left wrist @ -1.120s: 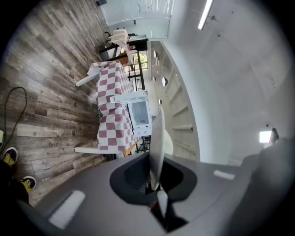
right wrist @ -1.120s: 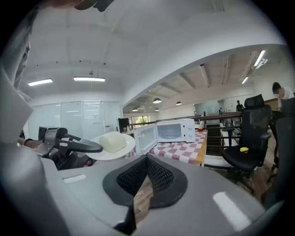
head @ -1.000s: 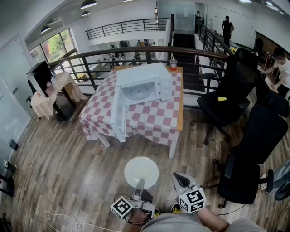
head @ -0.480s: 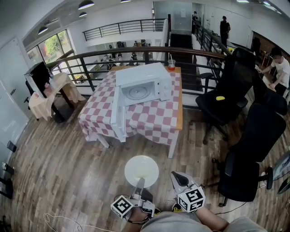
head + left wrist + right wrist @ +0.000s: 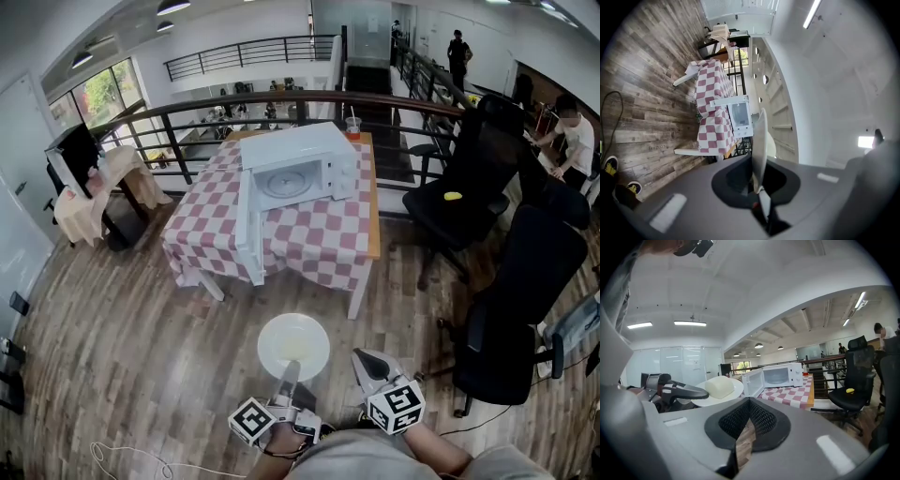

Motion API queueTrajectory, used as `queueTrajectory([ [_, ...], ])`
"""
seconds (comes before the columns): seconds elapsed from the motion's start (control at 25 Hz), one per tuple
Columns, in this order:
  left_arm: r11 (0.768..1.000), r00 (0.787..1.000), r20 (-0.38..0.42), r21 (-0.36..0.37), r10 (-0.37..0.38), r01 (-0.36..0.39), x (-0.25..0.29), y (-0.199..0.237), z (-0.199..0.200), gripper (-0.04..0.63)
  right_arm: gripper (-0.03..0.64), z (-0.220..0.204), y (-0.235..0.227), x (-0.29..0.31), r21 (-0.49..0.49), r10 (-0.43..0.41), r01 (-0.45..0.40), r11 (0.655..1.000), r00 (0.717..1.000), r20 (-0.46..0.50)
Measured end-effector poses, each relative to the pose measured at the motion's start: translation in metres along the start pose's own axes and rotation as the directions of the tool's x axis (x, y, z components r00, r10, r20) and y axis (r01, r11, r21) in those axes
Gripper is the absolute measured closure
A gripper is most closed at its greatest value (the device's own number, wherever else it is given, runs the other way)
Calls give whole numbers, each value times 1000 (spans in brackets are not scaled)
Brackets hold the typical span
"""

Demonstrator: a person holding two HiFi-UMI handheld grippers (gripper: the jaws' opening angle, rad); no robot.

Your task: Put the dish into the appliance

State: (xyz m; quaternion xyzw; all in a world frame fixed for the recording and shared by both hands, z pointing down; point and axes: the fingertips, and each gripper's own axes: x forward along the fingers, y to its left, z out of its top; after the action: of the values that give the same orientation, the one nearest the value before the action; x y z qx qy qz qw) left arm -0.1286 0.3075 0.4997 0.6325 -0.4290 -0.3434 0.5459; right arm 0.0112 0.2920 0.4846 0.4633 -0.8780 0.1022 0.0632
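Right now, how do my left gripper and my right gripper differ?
The left gripper is shut on the rim of the white plate, while the right gripper has its jaws together with nothing between them. The left gripper is rolled onto its side, so the plate lies level; the right gripper sits upright. Both point toward the microwave, whose door stands open.

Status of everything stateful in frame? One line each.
microwave: on the checked table, nothing inside.
microwave door: swung wide open.
plate: held about level, pale lump of food on it.
left gripper: shut on the plate's rim.
right gripper: jaws together, holding nothing.
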Motion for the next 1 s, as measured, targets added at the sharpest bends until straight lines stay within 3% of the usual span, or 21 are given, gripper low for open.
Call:
queueTrajectory([
  [0.52, 1000, 999, -39, 15, -13, 14, 4, 6, 2, 569, 618, -5, 13, 6, -16, 22, -22, 1000, 1000, 9],
  [1.0, 1000, 1000, -8, 15, -16, 16, 43, 10, 30, 569, 618, 2, -5, 56, -30, 63, -63, 998, 998, 22],
])
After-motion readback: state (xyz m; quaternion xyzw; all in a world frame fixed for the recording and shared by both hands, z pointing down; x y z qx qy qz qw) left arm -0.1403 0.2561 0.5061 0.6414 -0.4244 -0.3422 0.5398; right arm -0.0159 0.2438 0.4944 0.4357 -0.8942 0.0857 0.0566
